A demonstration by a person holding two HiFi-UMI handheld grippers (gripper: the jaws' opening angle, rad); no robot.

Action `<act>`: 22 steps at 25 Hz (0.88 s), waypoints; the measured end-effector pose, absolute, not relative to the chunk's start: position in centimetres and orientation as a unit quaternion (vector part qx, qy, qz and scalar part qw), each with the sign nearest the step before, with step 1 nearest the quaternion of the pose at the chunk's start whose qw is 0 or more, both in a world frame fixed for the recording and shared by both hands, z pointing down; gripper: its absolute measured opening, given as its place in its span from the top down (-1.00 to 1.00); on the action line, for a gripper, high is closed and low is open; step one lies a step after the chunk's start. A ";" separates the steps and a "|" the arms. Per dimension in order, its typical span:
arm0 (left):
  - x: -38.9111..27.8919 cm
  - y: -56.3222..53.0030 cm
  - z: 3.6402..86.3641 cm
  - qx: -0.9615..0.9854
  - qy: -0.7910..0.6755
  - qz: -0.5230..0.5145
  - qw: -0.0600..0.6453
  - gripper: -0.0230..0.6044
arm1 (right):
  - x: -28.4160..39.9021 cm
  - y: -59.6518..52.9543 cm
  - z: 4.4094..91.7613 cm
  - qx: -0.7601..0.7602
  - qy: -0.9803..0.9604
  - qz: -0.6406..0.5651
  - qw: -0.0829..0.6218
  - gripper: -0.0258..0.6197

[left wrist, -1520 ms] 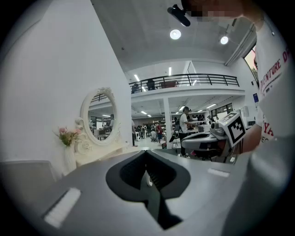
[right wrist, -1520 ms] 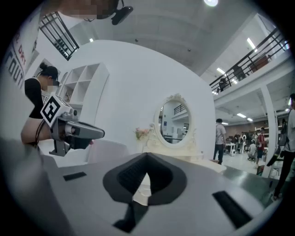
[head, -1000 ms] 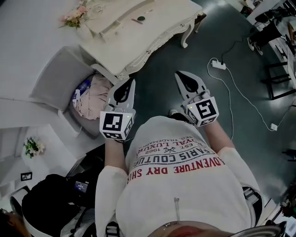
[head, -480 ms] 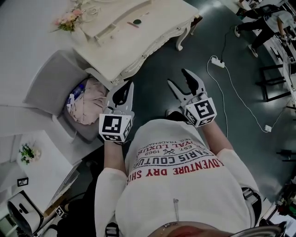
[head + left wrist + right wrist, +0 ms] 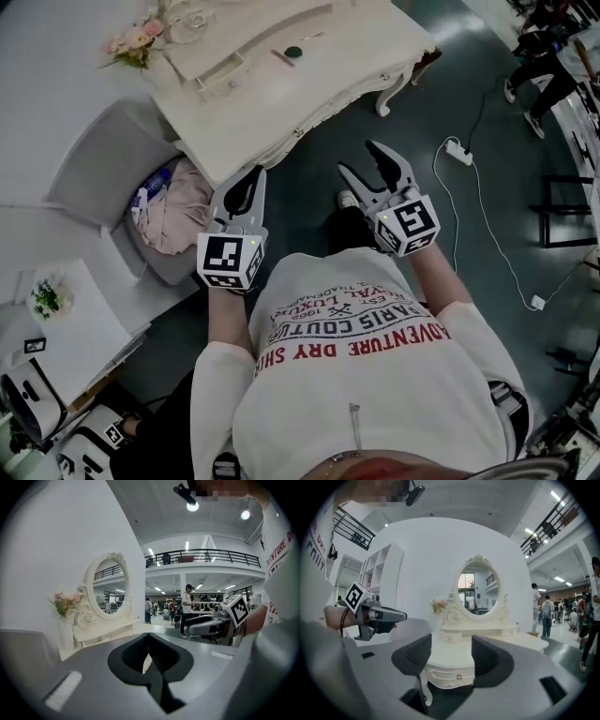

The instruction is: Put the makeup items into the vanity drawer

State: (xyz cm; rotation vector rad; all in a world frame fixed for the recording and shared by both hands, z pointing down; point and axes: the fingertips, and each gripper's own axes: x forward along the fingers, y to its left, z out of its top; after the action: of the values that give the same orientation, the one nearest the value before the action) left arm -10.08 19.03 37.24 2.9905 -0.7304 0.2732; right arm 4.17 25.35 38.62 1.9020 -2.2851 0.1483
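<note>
This is the very start, the approach step. Nothing's picked up and nothing's in the drawer [image 5: 459, 677], which looks closed from the right gripper view. Both grippers hang out in front of me, well short of the vanity [image 5: 309, 89].

The left gripper [image 5: 249, 180] has its jaws closed on nothing. The right gripper [image 5: 358, 157] has just been opening its jaws. They're spread wide with nothing between them, only the vanity far off in the gap.

The makeup items [image 5: 292, 52] sit on the far part of the surface: a dark round thing and a thin pinkish stick right beside it, I think.

My guess for the next move is to close in on the vanity and pull that drawer open by its little knob first. I'd probably use the right one, since it's the one that's open, then go for the items.

The items are too small to identify. I can't pick them out in either gripper view, and I can't say whether there are more up by the mirror [image 5: 477, 590].
</note>
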 end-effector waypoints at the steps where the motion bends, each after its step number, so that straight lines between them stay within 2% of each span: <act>1: -9.3 18.1 37.4 0.964 -0.250 0.090 0.030 0.89 | 5.2 24.0 38.7 0.626 -0.774 0.053 0.083 0.18; 14: 0.2 9.2 38.4 0.896 -0.425 0.102 0.074 0.89 | 16.8 10.9 41.8 0.468 -0.867 0.076 0.152 0.18; 22: 0.9 6.6 39.2 0.868 -0.475 0.112 0.086 0.89 | 16.4 4.8 44.1 0.396 -0.895 0.093 0.185 0.18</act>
State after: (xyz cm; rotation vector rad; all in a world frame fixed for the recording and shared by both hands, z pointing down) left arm 0.93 6.65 39.22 2.5881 -1.4172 0.3331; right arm 16.44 4.84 44.10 1.1174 -2.5214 0.2622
